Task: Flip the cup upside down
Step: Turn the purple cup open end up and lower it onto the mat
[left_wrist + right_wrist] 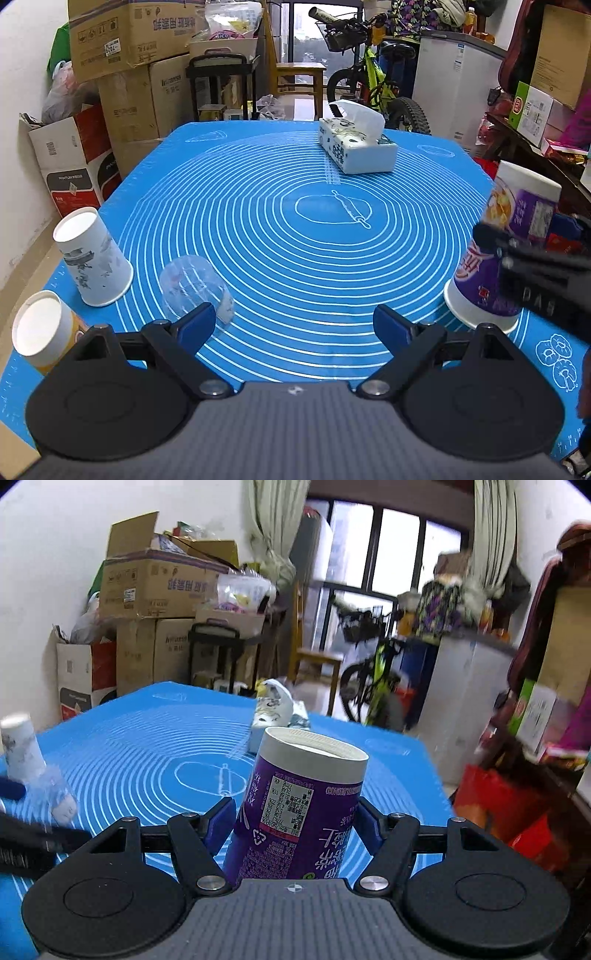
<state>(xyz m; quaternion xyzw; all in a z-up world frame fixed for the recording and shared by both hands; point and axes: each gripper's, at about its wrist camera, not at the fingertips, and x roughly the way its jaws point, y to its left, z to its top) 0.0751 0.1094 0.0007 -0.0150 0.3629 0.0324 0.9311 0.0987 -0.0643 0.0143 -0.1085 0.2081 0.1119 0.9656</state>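
A purple paper cup (pixel 295 808) stands upside down, its white base up and its wide rim on the blue mat (pixel 295 229). My right gripper (pixel 295 821) is shut on its wall; it also shows at the right edge of the left wrist view (pixel 517 254) around the purple cup (pixel 517 221). My left gripper (pixel 295 325) is open and empty, low over the mat's near edge. Left of it stand a white printed cup (pixel 92 254) upside down, a clear plastic cup (pixel 195 288) upside down beside the left finger, and a yellow-white cup (pixel 40 328) upside down.
A tissue box (pixel 354 147) sits at the mat's far side. Cardboard boxes (pixel 122 74) are stacked beyond the table at the left. A bicycle (pixel 373 85), a wooden chair and a white appliance stand behind. Cluttered shelves are at the right.
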